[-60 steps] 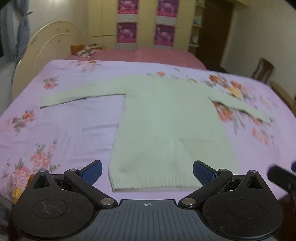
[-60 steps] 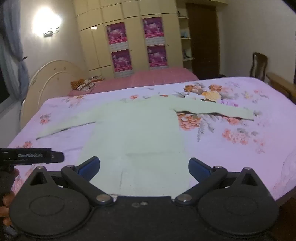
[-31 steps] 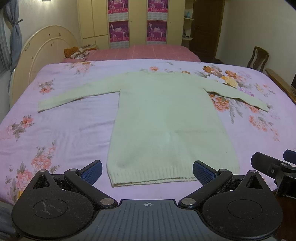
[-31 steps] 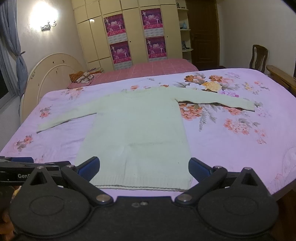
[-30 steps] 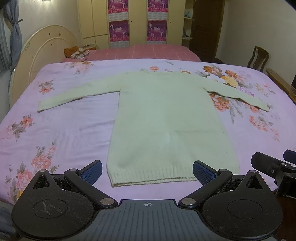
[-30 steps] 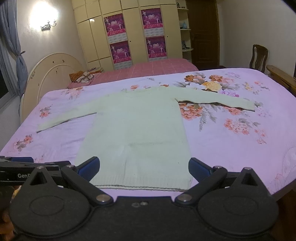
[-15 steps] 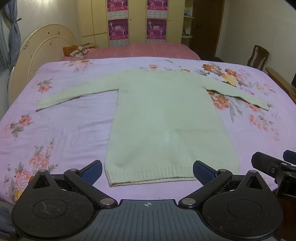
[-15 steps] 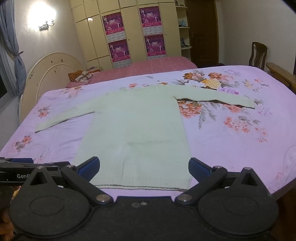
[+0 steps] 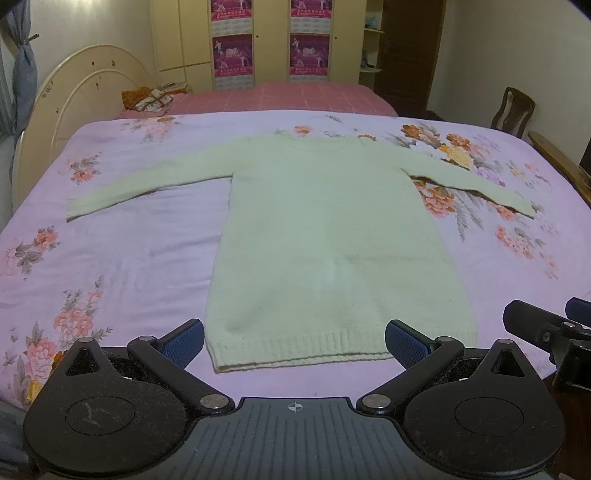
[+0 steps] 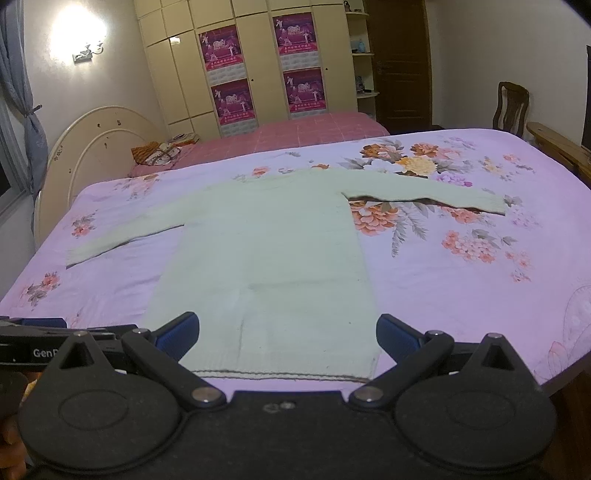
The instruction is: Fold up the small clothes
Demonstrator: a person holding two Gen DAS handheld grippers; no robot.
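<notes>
Sweater (image 9: 332, 236) sits a touch lower and nearer in my views than a second ago: I have only steadied, so folding hasn't begun. It lies flat on the floral bed (image 9: 110, 258), sleeves spread; pale green knit, ribbed hem toward me. My left tongs (image 9: 294, 341) and right tongs (image 10: 287, 331) gape wide, gripping nothing.

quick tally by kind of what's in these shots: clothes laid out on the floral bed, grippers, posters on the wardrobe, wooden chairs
Sweater, spread flat on the floral bed: 1
Grippers, left gripper and right gripper, both open: 2
Posters on the wardrobe: 4
Wooden chair: 1
Total: 8
</notes>
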